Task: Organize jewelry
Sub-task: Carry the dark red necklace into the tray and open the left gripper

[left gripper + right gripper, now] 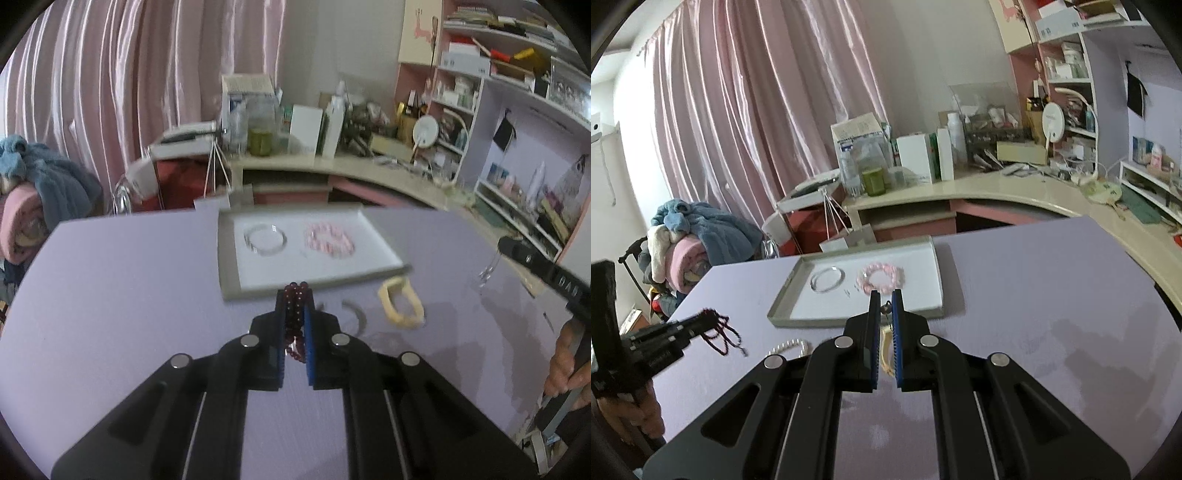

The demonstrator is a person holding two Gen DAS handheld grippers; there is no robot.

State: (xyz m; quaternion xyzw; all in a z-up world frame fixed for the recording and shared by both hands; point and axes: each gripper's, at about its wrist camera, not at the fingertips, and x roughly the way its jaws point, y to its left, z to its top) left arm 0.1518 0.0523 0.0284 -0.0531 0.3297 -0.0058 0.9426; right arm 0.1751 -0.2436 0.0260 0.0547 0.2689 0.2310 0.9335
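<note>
Between the blue pads of the left gripper, a dark red bead strand is clamped; its loops bunch up past the fingertips and more beads trail back toward the camera. From the right wrist view the same strand dangles off that gripper, clear of the lavender tabletop.

Right gripper: jaws drawn narrow, pinching a small metal piece at the tips with a pale cord hanging below; what it is, cannot tell.

Just right of the left gripper's tips, on the table: a thin grey open bangle, then a cream bracelet beyond it. Left of and just below the right gripper's fingers lies a white pearl bracelet.

Directly ahead of both grippers, a grey-rimmed tray with a white floor. Inside it: a clear bangle to the left, a pink bead bracelet to the right, apart from each other.

Far right of the left gripper, a hand grips the other tool's handle.

Farther off: cluttered desk, pink curtain.
</note>
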